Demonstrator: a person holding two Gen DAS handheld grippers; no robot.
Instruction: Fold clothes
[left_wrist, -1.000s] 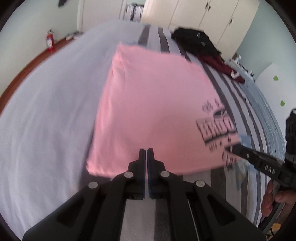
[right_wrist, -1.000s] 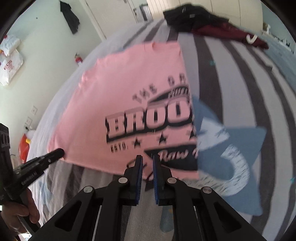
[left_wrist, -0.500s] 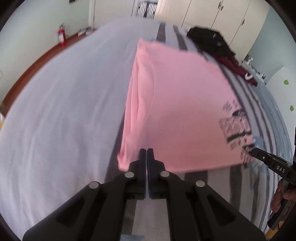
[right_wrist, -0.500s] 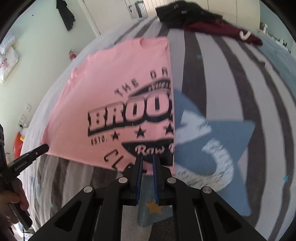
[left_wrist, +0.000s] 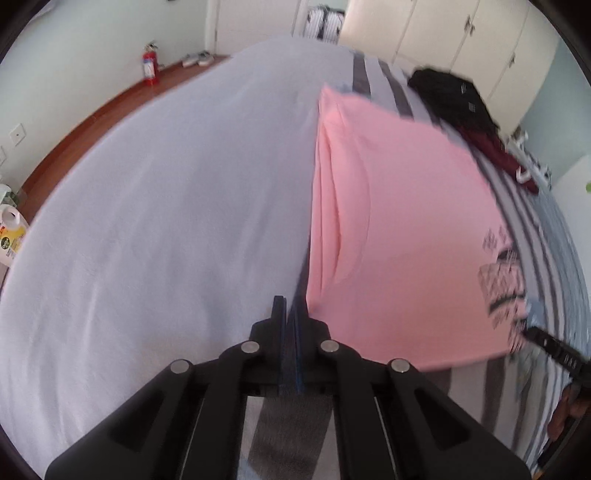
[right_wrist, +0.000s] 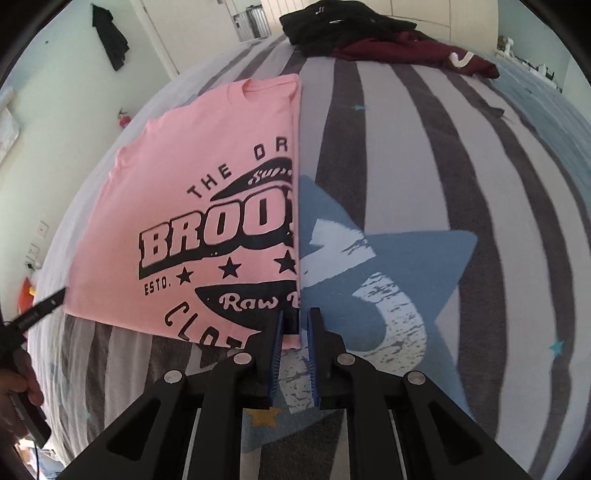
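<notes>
While poised over the bed, both claws at the near hem of the folded pink T-shirt.
Left claw pressed together, empty, beside the near-left corner; right claw slightly apart, straddling the near-right corner, not visibly gripping.

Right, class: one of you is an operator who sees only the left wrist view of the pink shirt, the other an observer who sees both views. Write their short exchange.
Operator: From the left wrist view the shirt print is just a blur at the edge. What does it say?
Observer: The right wrist view shows "THE OR", "BROO" and "Raw", each cut off at the folded edge.
Operator: And the right gripper? I see only a tip.
Observer: Its jaws stand slightly apart, with the shirt's near corner showing in the gap.
</notes>
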